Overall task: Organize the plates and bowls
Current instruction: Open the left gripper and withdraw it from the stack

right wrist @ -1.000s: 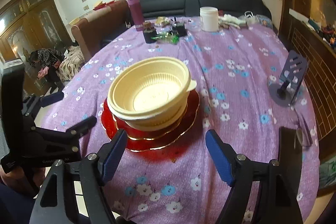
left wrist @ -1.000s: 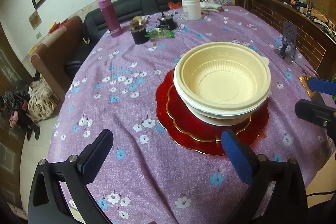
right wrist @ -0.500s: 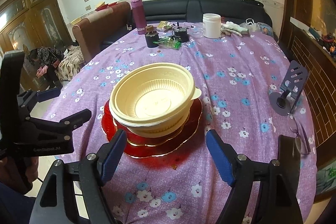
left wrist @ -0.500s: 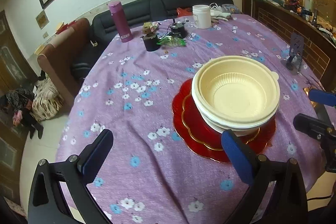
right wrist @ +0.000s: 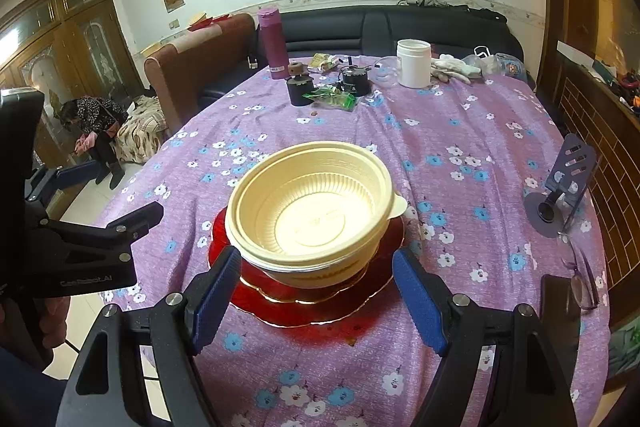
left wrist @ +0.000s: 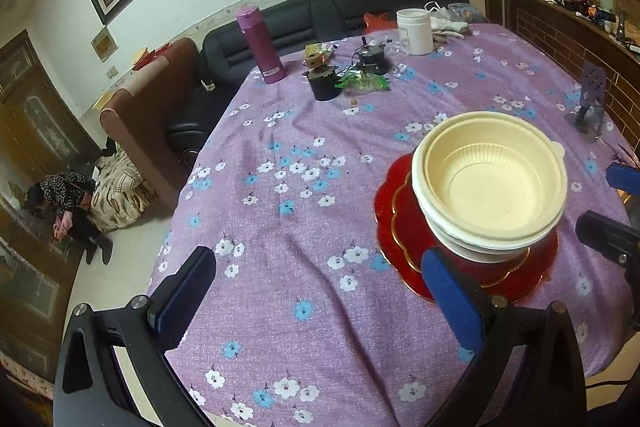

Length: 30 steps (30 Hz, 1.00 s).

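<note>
both claws empty: right claw [right wrist: 316, 301] spread wide just short of the stack, left claw [left wrist: 320, 301] spread wide over bare cloth beside it. cream bowls [right wrist: 314, 217] sit nested on red plates [right wrist: 308, 307] on the table [right wrist: 460, 131]. stacking looks complete; likely next move is withdrawal. farther off, well apart: phone stand [right wrist: 564, 195], black pot [right wrist: 300, 89], white jar [right wrist: 414, 63], magenta flask [right wrist: 273, 43]. nothing blocks.
</note>
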Available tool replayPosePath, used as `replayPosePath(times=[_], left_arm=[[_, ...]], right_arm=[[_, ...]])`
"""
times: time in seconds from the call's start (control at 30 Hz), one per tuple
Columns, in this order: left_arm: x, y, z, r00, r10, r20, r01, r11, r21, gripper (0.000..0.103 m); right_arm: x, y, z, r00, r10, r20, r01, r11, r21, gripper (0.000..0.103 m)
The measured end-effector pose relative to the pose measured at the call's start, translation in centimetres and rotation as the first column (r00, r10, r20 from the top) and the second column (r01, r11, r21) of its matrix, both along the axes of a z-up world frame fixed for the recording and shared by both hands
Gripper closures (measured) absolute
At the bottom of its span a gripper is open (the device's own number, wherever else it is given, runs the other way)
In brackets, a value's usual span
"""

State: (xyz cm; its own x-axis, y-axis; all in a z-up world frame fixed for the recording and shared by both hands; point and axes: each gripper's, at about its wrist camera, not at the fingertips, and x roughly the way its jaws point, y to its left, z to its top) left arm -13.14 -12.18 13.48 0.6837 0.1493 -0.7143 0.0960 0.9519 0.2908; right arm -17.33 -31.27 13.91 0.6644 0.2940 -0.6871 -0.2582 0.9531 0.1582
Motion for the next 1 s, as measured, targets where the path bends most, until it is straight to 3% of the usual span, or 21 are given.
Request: replayPosePath(times=[1.0], left_arm=[[1.7, -0.6, -0.9, 0.999, -0.052, -0.018, 0.052, 0.999, 0.016, 0.000]], right_arm=[[0.7, 0.1, -0.2, 0.999, -0.041, -0.016, 0.041, 0.999, -0.021, 0.021]])
